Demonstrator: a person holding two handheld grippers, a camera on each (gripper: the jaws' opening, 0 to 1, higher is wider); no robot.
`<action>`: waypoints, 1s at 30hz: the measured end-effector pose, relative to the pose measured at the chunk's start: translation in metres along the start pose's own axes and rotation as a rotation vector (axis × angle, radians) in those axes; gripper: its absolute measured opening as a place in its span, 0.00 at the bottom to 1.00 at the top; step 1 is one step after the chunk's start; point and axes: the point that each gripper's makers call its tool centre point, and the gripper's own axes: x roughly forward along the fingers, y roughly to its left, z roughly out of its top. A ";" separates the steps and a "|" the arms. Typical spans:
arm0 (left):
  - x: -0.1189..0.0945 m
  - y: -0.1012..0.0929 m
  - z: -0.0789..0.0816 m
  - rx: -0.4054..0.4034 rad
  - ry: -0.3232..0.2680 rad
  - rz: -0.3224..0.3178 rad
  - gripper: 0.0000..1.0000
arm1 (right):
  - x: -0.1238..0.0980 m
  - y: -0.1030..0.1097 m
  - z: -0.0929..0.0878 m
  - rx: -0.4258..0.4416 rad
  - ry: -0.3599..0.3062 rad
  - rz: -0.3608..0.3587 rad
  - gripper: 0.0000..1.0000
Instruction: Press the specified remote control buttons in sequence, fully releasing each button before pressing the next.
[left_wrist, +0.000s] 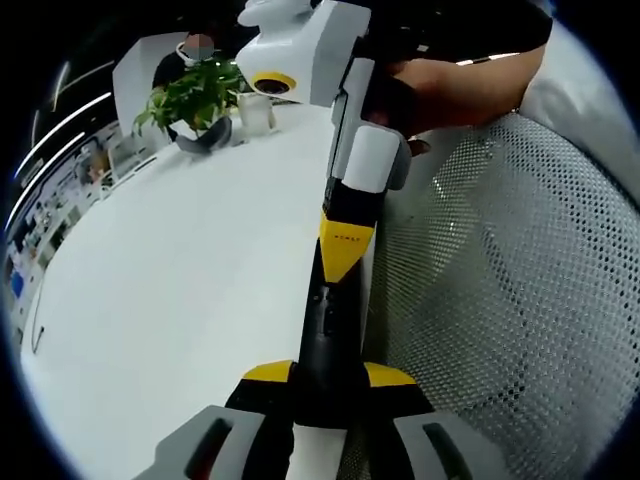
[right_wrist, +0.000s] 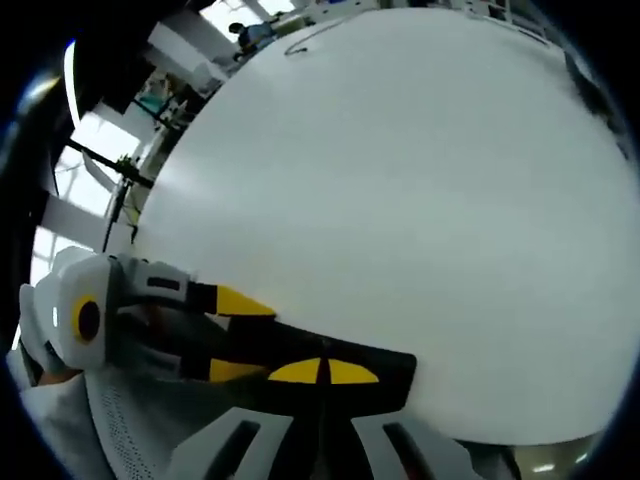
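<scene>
Holding the remote (left_wrist: 325, 320) steady between the left gripper's (left_wrist: 328, 378) jaws at the worktop (left_wrist: 180, 300) edge; pressing squarely down with the right gripper's (left_wrist: 346, 245) closed jaws, needing full lift-off before the next button.

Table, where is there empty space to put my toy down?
The wide white table top is bare from the plant and cup at the far end back to the near edge. It is crowded along that edge, where the left gripper holds the remote and the right gripper rests on it, beside the mesh chair.
</scene>
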 end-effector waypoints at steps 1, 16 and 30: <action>0.000 0.000 0.000 0.001 0.000 0.001 0.24 | 0.000 0.000 0.000 0.017 0.001 0.004 0.00; -0.001 0.000 0.000 0.002 0.000 0.002 0.24 | -0.005 -0.005 -0.005 0.105 0.034 -0.006 0.00; 0.000 -0.001 -0.001 0.002 -0.001 0.003 0.24 | -0.004 -0.002 -0.014 0.059 0.078 -0.050 0.00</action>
